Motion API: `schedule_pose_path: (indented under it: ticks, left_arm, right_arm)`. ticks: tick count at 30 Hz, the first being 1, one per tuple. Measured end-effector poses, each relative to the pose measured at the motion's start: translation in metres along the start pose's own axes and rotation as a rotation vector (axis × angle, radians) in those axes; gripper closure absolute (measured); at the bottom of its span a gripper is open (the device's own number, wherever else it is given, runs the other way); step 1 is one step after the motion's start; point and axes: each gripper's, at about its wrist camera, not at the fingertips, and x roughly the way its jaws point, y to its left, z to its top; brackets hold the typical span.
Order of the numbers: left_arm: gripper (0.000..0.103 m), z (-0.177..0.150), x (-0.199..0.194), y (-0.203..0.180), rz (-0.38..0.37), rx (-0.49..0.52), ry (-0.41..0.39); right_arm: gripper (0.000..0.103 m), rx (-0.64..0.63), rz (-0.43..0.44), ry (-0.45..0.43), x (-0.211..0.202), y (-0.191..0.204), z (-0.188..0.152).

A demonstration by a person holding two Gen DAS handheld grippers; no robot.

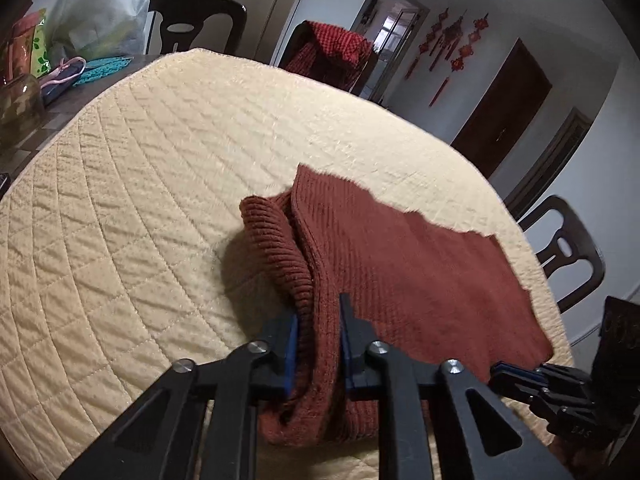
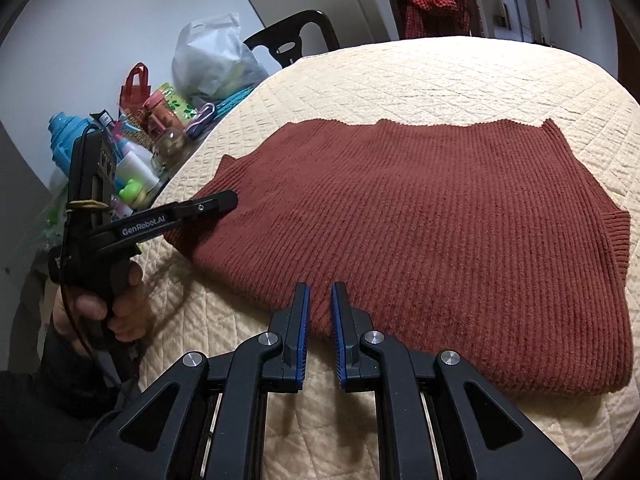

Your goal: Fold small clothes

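Note:
A rust-red ribbed knit sweater (image 2: 440, 220) lies folded on a cream quilted table cover (image 2: 480, 80). In the left wrist view my left gripper (image 1: 319, 312) is shut on a bunched ribbed edge of the sweater (image 1: 380, 264) and lifts it a little. The left gripper also shows in the right wrist view (image 2: 208, 206) at the sweater's left edge. My right gripper (image 2: 320, 300) sits at the sweater's near edge, jaws narrowly apart, with no cloth seen between them. It shows in the left wrist view (image 1: 516, 376) at the lower right.
Bottles, bags and toys (image 2: 152, 132) crowd the table's left side. Dark chairs (image 1: 568, 252) stand around the table, one draped with a red checked cloth (image 1: 328, 52). The quilted cover (image 1: 140, 200) stretches to the left of the sweater.

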Motion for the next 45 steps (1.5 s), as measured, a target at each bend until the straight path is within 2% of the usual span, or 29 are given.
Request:
schedule_pose_path:
  ticks: [5,12,16,19,22,24,26,27,28,29,30,31,33,34,39,41,45]
  left_arm:
    - [0.088,0.017,-0.022,-0.020,-0.084,0.034,-0.053]
    - [0.088,0.048,-0.031,-0.097,-0.232,0.166,-0.090]
    - [0.088,0.043,-0.008,-0.151,-0.317,0.259,-0.040]
    - [0.088,0.027,0.025,-0.182,-0.349,0.308,0.047]
    - [0.087,0.006,0.067,-0.198,-0.361,0.339,0.169]
    - [0.085,-0.003,0.079,-0.202,-0.362,0.349,0.218]
    - [0.078,-0.004,0.070,-0.202,-0.391,0.348,0.205]
    - [0.072,-0.002,0.062,-0.201,-0.414,0.345,0.194]
    - [0.070,0.002,0.050,-0.199,-0.454,0.338,0.176]
    - [0.069,0.005,0.040,-0.199,-0.473,0.340,0.155]
    - [0.069,0.008,0.029,-0.195,-0.474,0.350,0.124]
    - [0.068,0.011,0.021,-0.192,-0.458,0.356,0.091]
    - [0.068,0.018,0.012,-0.176,-0.427,0.338,0.054]
    - [0.068,0.020,0.010,-0.166,-0.386,0.327,0.041]
    - [0.068,0.014,0.024,-0.133,-0.229,0.301,0.057]
    - [0.068,0.006,0.029,-0.126,-0.210,0.302,0.072]
    - [0.068,-0.001,0.031,-0.129,-0.204,0.341,0.054]
  right_arm:
    - [0.092,0.045,-0.043,-0.067,-0.024,-0.019,0.002]
    - [0.092,0.132,-0.098,-0.143,-0.057,-0.051,-0.003]
    - [0.092,0.187,-0.135,-0.184,-0.076,-0.071,-0.008]
    - [0.092,0.227,-0.157,-0.201,-0.088,-0.085,-0.014]
    - [0.092,0.270,-0.164,-0.209,-0.096,-0.100,-0.019]
    - [0.092,0.288,-0.165,-0.213,-0.099,-0.106,-0.022]
    - [0.092,0.303,-0.150,-0.232,-0.105,-0.109,-0.023]
    - [0.087,0.317,-0.133,-0.246,-0.109,-0.111,-0.023]
    - [0.083,0.329,-0.116,-0.259,-0.112,-0.114,-0.023]
    - [0.075,0.342,-0.095,-0.273,-0.114,-0.116,-0.022]
    - [0.067,0.354,-0.074,-0.284,-0.117,-0.119,-0.023]
    - [0.064,0.368,-0.039,-0.295,-0.117,-0.120,-0.021]
    - [0.061,0.387,0.015,-0.303,-0.117,-0.121,-0.019]
    - [0.061,0.399,0.045,-0.300,-0.115,-0.121,-0.017]
    - [0.058,0.465,0.191,-0.230,-0.094,-0.120,-0.004]
    - [0.058,0.481,0.196,-0.213,-0.090,-0.119,0.001]
    - [0.056,0.509,0.203,-0.147,-0.079,-0.120,0.008]
